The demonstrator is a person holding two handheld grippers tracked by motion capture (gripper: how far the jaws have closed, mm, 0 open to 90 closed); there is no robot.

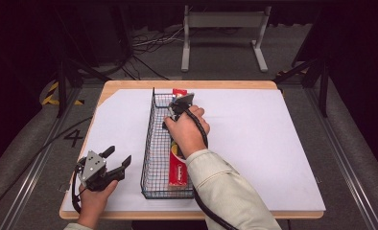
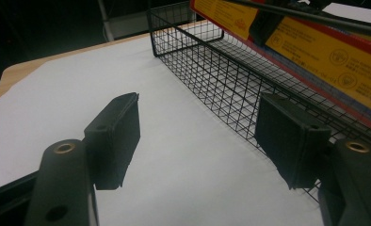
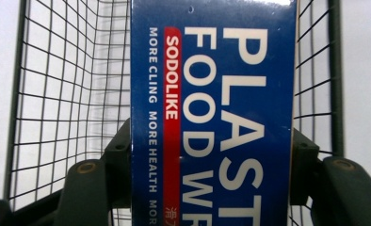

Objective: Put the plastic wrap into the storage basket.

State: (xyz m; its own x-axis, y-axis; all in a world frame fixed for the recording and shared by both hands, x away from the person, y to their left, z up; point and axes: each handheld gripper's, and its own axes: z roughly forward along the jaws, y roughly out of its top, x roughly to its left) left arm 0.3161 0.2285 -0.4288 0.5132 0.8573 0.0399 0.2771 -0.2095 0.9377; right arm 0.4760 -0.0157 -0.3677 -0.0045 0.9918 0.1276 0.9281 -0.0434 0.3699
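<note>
A long box of plastic food wrap, blue, red and yellow, lies lengthwise in a black wire basket at the table's middle. My right gripper reaches into the basket's far half and is shut on the box. In the right gripper view its jaws press both long sides of the blue box, with basket mesh behind. My left gripper rests open near the front left corner, just left of the basket. In its own view the left gripper has nothing between its jaws; the basket wall and the box lie to the right.
A white sheet covers most of the wooden table. Wide bare sheet lies to the right of the basket and to its left. Beyond the far edge stand a grey frame and floor cables.
</note>
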